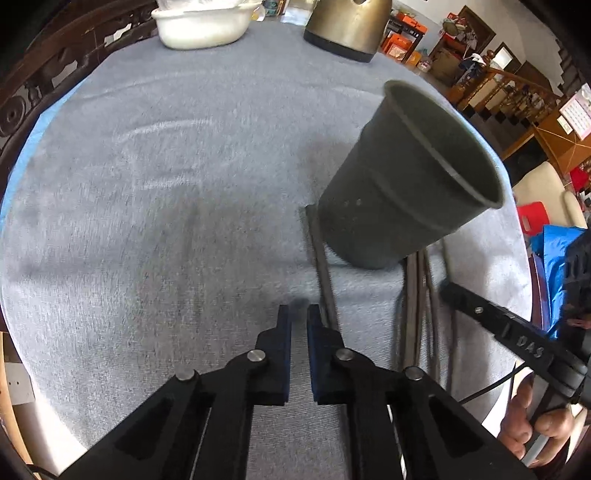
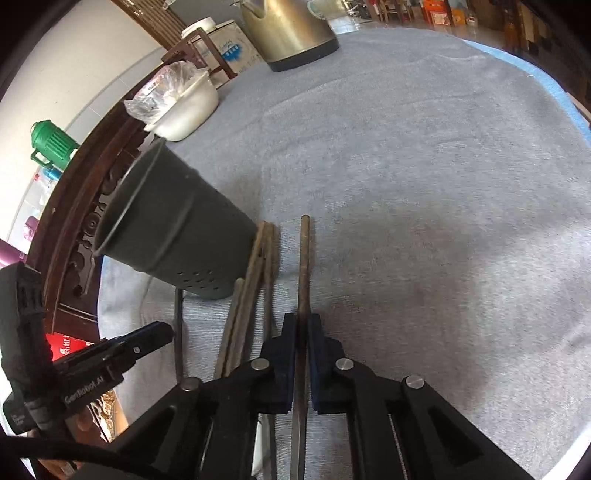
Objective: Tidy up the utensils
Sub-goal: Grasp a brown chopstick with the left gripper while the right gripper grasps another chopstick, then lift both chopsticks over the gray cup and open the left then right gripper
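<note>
A dark grey perforated utensil cup (image 1: 406, 177) (image 2: 177, 236) stands on the grey tablecloth (image 1: 147, 184). Several brown chopsticks (image 2: 258, 266) (image 1: 421, 295) lie beside its base. My right gripper (image 2: 303, 317) is shut on one brown chopstick (image 2: 304, 258), which runs forward between the pads and lies on the cloth. My left gripper (image 1: 299, 314) is shut, with only cloth showing in the narrow slit. A dark chopstick (image 1: 323, 266) lies just against its right finger (image 1: 317, 332). In each wrist view the other gripper (image 1: 480, 310) (image 2: 147, 341) shows low at the side.
A white basin (image 1: 203, 26) (image 2: 184, 107) and a metal kettle (image 1: 347, 26) (image 2: 291, 29) stand at the table's far side. A carved wooden chair back (image 1: 55, 66) borders the table. A person's hand (image 1: 535, 424) holds the right gripper's handle.
</note>
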The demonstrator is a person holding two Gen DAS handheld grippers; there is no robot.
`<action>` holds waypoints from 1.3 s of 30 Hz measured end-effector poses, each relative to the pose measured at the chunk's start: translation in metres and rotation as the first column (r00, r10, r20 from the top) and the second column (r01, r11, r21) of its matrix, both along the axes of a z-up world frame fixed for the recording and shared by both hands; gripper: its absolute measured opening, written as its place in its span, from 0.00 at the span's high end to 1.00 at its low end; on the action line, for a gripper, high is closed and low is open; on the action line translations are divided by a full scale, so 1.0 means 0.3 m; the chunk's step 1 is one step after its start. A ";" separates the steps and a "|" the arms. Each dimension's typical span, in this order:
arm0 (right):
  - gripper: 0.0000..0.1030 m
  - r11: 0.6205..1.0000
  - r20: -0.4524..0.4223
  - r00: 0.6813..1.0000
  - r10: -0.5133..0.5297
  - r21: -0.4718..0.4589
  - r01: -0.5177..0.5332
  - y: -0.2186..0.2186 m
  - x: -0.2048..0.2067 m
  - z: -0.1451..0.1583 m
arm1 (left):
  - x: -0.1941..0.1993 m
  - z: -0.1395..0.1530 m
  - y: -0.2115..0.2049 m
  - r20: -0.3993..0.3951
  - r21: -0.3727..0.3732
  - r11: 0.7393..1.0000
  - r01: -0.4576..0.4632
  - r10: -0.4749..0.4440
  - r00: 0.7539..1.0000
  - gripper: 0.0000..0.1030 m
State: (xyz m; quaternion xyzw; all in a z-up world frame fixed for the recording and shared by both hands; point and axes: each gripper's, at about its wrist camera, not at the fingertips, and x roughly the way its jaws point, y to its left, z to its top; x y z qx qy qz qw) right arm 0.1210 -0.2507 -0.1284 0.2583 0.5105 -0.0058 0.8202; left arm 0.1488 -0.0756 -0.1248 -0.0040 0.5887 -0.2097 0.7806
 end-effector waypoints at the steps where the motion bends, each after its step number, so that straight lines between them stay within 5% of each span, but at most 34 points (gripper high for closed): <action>1: 0.94 1.000 -0.003 1.000 -0.006 0.003 0.006 -0.005 -0.009 0.000 | 0.004 -0.003 0.009 -0.006 -0.001 1.000 -0.001 0.001 1.000 0.93; 8: 0.94 1.000 -0.032 0.999 -0.017 0.007 0.017 -0.030 -0.025 0.003 | 0.040 0.067 0.045 -0.003 -0.061 0.998 -0.022 0.022 1.000 0.92; 21: 0.91 0.999 -0.081 0.996 0.031 -0.032 -0.033 0.003 0.072 0.009 | 0.143 0.025 -0.059 -0.068 -0.062 0.998 -0.024 0.020 0.997 0.84; 31: 0.94 0.997 0.020 0.999 0.044 -0.066 -0.043 0.019 0.040 0.035 | 0.196 0.000 -0.076 -0.040 -0.059 0.998 -0.012 0.010 0.999 0.93; 39: 0.94 0.993 0.227 0.972 0.054 -0.113 -0.029 0.004 -0.096 0.234 | 0.169 0.226 0.029 0.164 -0.112 0.994 -0.005 0.023 0.986 0.94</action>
